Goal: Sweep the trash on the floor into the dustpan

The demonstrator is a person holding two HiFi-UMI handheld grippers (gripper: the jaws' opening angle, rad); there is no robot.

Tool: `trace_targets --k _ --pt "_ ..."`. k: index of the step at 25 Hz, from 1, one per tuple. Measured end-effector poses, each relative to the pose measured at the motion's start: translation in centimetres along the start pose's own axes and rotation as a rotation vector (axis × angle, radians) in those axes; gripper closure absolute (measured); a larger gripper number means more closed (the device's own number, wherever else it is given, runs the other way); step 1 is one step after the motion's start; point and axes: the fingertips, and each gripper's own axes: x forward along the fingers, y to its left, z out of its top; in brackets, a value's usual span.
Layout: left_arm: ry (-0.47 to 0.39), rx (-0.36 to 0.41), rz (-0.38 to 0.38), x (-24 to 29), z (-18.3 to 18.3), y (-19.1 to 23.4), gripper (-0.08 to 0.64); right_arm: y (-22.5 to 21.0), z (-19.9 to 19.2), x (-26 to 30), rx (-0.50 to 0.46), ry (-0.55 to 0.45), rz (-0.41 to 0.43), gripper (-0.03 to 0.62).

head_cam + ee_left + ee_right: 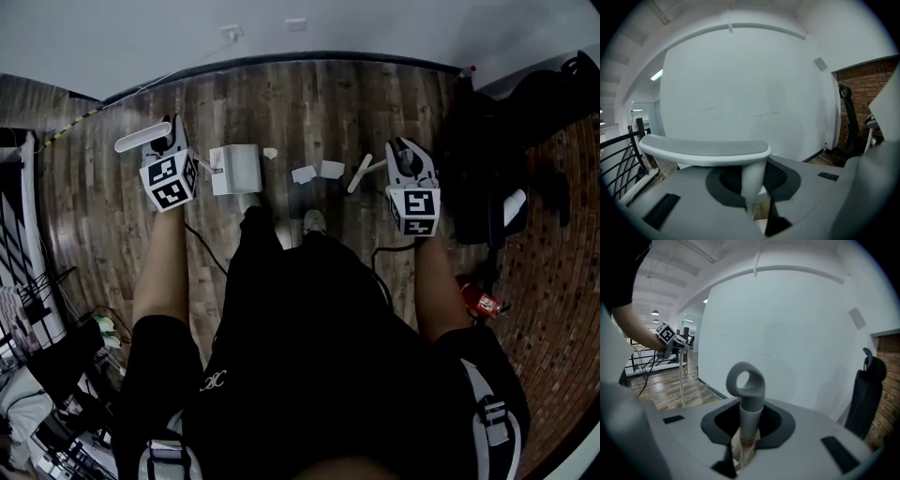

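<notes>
From the head view, the left gripper (167, 150) and right gripper (405, 161) are held out over the wood floor (103, 225). The white dustpan (234, 170) sits on the floor just right of the left gripper. Paper scraps (305, 174) lie between it and the broom head (360, 174). In the left gripper view, the jaws are closed on the dustpan's white handle (705, 150). In the right gripper view, the jaws are clamped round the grey, loop-ended broom handle (746, 380).
</notes>
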Motion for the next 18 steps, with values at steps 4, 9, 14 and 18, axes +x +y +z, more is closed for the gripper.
trace_targets --k 4,9,14,18 --pt "0.035 -0.03 -0.027 3.2 -2.1 1.9 0.492 0.9 0.5 1.7 0.03 0.023 -0.058 0.522" --pt "0.074 -0.051 -0.089 6.6 -4.8 4.3 0.491 4.1 1.1 3.6 0.022 0.065 -0.095 0.522" --pt "0.09 -0.037 -0.141 10.5 -7.3 6.5 0.492 8.6 2.7 8.0 -0.047 0.103 -0.058 0.522" --pt "0.103 -0.048 -0.149 12.4 -9.7 7.3 0.492 13.3 3.9 11.3 -0.107 0.137 0.015 0.522"
